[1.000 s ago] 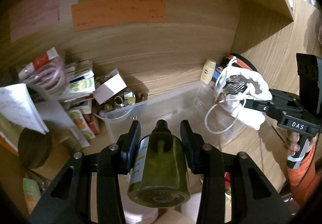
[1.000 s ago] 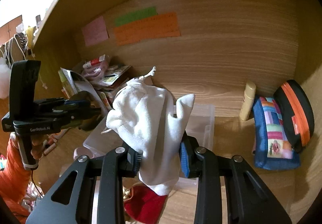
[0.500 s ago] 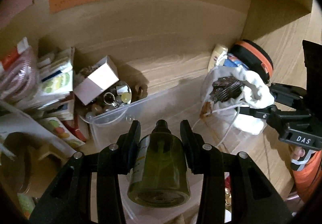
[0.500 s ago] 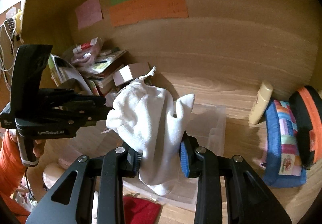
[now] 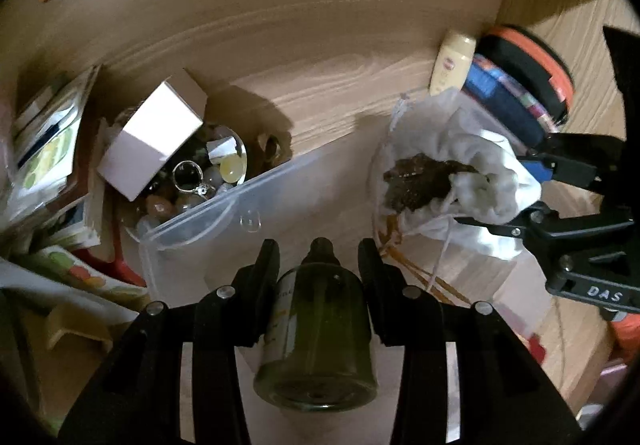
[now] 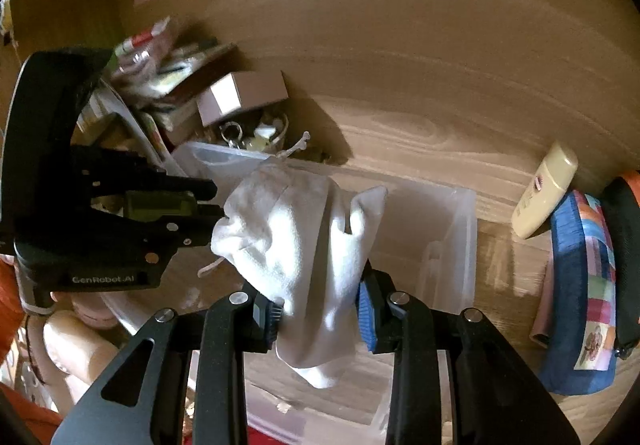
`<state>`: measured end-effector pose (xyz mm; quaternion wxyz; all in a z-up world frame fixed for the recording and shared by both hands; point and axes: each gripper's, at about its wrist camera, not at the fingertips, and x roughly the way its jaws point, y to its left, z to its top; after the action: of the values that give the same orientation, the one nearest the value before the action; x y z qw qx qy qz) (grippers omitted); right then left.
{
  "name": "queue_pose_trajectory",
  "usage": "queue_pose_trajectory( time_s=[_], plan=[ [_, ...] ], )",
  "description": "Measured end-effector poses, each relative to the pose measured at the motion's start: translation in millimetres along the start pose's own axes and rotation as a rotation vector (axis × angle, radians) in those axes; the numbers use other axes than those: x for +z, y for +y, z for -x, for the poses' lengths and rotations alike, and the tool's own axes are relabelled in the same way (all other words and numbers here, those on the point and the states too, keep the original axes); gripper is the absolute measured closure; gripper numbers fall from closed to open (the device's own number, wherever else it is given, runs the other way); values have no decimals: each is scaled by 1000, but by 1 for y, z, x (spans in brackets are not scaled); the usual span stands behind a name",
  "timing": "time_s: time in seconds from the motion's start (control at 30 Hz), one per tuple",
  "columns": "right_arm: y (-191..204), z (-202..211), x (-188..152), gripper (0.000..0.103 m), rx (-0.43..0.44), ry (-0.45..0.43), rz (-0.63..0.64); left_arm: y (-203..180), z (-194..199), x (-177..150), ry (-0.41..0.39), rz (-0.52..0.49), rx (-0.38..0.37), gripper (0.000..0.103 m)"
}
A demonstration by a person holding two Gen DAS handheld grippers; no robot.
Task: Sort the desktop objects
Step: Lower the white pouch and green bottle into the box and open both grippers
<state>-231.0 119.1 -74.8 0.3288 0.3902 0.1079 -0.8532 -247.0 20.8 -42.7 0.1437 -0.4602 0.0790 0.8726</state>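
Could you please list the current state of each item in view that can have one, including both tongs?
Left tongs: shut on the green bottle.
Green bottle: held, neck pointing away, over the clear bin.
Right tongs: shut on the white pouch.
White pouch: held, mouth open, dark contents showing.
Clear bin: lidless.
Cream tube: capped, leaning against the blue case.
Glass bowl: full of trinkets.

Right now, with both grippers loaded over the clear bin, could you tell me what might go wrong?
1. The white drawstring pouch gapes open toward the left gripper, showing a dark item inside; tilting it further could spill that.
2. The pouch's cords dangle loose and might snag on the clear bin rim.
3. The green bottle is pinched only near its shoulder, with its heavy base overhanging, so it may pivot or slip.
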Motion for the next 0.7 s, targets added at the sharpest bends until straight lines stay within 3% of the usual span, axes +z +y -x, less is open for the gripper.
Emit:
queue_pose_trajectory(
  time_s=[0.47,0.7],
  plan=[
    [2,-27,-5,74,-29,145,60,-1,-30,7,137,-44,36,63],
    [0,-29,-4,74,-36,161,65,-6,-37,7,195,-86,59,63]
  ],
)
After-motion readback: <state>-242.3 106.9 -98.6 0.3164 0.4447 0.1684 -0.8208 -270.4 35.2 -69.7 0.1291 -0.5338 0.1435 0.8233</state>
